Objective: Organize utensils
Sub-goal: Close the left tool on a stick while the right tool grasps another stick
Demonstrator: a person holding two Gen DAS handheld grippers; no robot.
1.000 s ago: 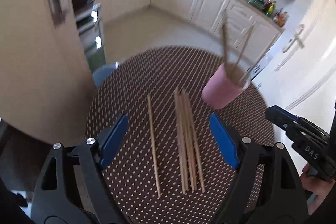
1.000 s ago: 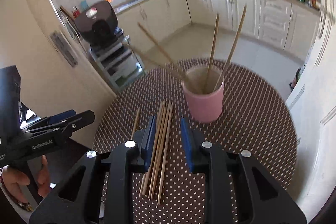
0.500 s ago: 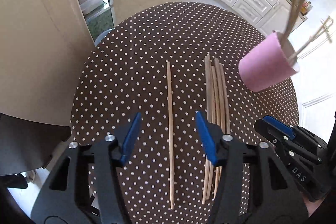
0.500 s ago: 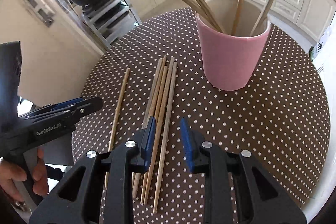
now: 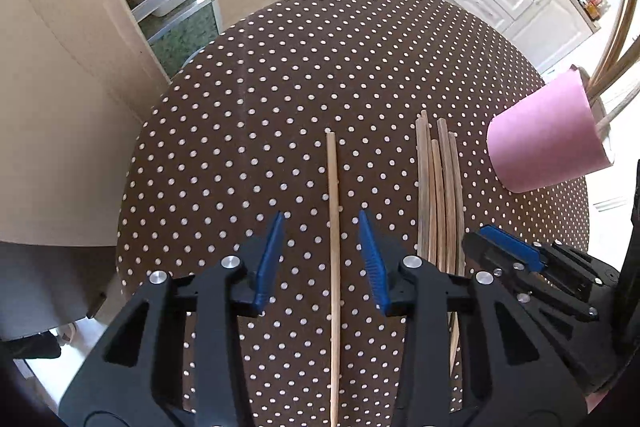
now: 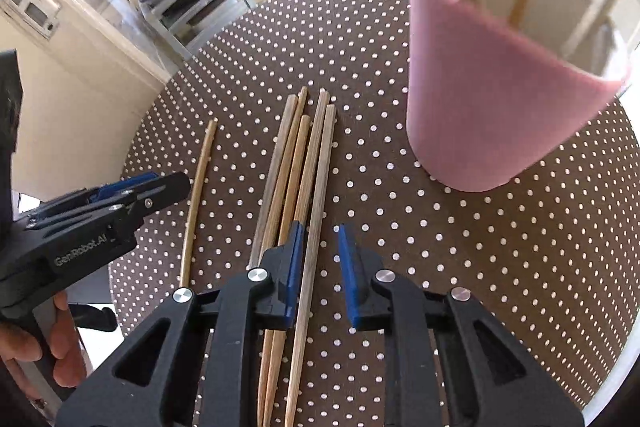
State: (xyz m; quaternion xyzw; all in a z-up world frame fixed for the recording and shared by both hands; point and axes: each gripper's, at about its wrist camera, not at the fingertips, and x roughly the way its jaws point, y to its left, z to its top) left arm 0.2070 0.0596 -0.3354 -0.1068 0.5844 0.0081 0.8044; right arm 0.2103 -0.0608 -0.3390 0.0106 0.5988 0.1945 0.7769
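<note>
While the left tongs (image 5: 320,259) close astride the lone pale wooden chopstick (image 5: 333,227) and the right tongs (image 6: 318,267) close around the outermost of the bundled chopsticks (image 6: 296,167), neither gripping yet, the pink cylindrical cup (image 6: 480,107) waits nearby on the brown polka-dotted surface (image 5: 320,67).

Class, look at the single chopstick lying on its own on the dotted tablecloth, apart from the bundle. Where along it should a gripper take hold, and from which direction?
Grip the single chopstick around mid-length, coming from straight above with one finger on each long side. It lies flat and apart from the bundle, leaving bare tablecloth on both sides. The left gripper already straddles it, its jaws closing but not yet touching.
</note>
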